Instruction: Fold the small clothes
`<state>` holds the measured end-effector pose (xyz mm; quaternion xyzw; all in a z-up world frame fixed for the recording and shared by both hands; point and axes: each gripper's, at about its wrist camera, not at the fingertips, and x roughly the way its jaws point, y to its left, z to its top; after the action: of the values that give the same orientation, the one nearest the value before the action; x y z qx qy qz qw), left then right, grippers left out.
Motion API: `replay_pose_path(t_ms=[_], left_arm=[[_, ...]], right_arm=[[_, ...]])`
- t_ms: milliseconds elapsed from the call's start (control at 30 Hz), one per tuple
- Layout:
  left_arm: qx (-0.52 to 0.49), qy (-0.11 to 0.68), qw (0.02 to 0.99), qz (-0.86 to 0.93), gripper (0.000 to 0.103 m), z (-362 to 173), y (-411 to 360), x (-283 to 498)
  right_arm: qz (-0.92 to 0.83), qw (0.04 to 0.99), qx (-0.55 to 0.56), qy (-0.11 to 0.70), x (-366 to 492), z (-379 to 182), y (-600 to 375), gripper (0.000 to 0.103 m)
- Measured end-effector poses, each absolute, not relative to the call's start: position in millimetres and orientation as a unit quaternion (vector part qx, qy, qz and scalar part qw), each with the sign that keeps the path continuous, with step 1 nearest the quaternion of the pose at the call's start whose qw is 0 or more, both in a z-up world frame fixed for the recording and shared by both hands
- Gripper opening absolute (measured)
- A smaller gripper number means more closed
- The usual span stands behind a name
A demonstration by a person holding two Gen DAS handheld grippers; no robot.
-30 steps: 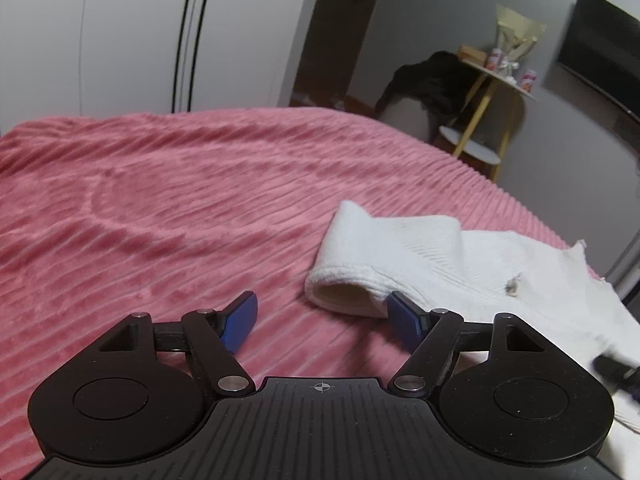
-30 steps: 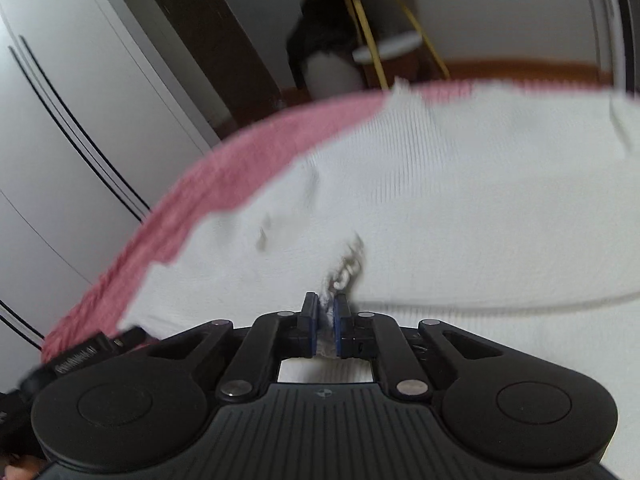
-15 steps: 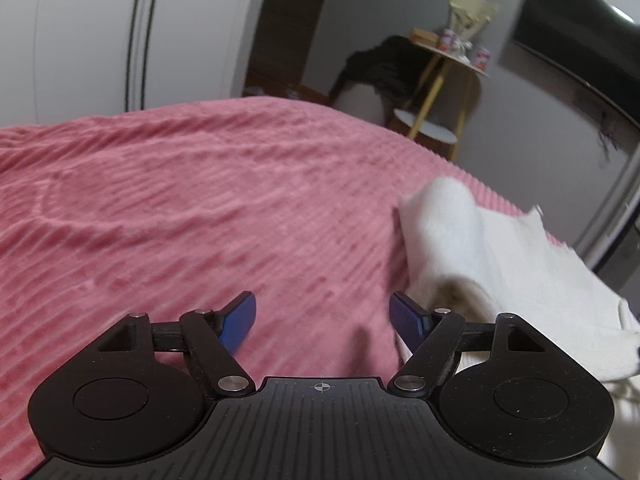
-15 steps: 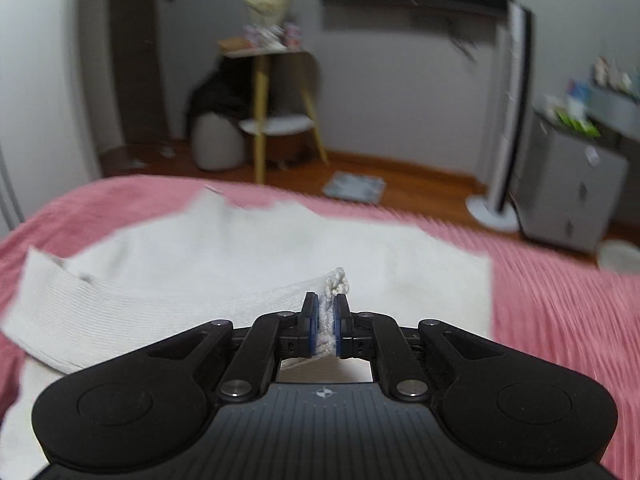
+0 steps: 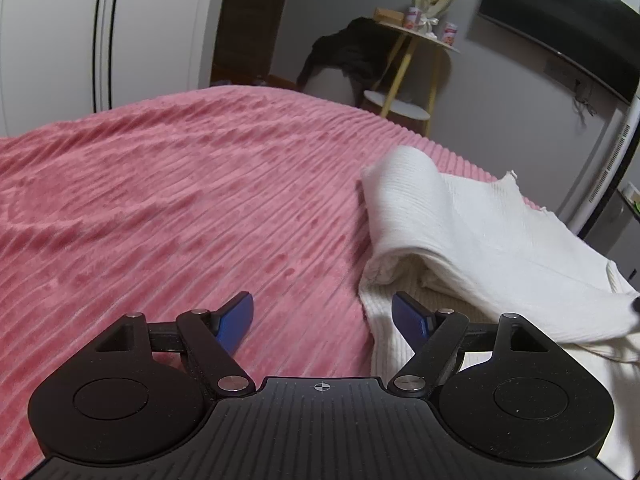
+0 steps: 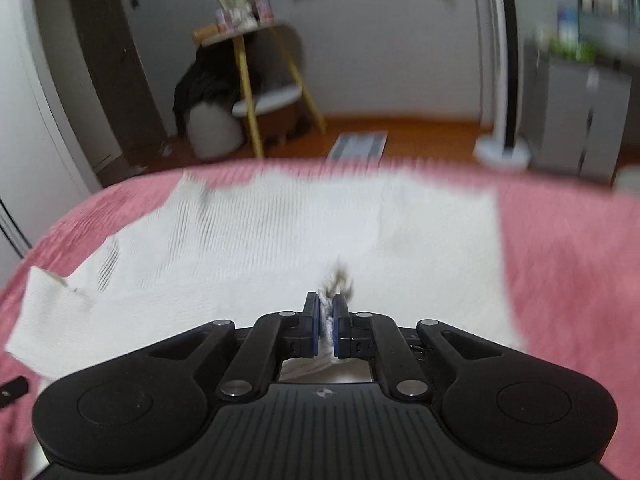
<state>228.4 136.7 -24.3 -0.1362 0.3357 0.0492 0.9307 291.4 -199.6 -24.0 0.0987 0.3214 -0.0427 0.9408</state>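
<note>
Pink ribbed plush covered the bed (image 5: 168, 208), and most of it lay bare: the whole stretch toward the bed's near-left corner and far edge held nothing, which left wide room on that side. The white ribbed garment (image 5: 472, 240) occupied the bed's right side, reaching close to the far edge, beyond which the wooden floor (image 6: 420, 132) and a yellow-legged side table (image 5: 416, 60) stood clear of the bed.

The garment's long axis ran roughly along that far edge in the right wrist view, its straight hem toward the right and a sleeve (image 6: 48, 320) trailing off toward the near-left. In the left wrist view a fold of it was lifted and curled over, its open end facing the left tool (image 5: 322, 314).

The left tool's jaws stood wide and were opening; its blue pads straddled the garment's near edge, the right pad (image 5: 408, 312) over white fabric, the left pad (image 5: 236, 314) over bare pink, neither pressing on cloth.

The right tool (image 6: 325, 318) was clamped tight on a small bunch of the garment's fabric, pinched between its pads, with the cloth spread flat ahead of it. That view was blurred.
</note>
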Motion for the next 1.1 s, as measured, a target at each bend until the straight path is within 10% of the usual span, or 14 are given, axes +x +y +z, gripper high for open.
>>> replay_pose_path(t_ms=[433, 1100], left_arm=[[-0.126, 0.343, 0.93, 0.043, 0.082, -28.6, 131.5, 229.4], [-0.146, 0.323, 0.935, 0.018, 0.084, -8.5, 114.9, 249.3]], right_arm=[[-0.147, 0.95, -0.077, 0.265, 284.6, -11.1, -206.6, 0.006], [-0.097, 0.951, -0.04, 0.291, 277.6, -21.3, -211.4, 0.015]])
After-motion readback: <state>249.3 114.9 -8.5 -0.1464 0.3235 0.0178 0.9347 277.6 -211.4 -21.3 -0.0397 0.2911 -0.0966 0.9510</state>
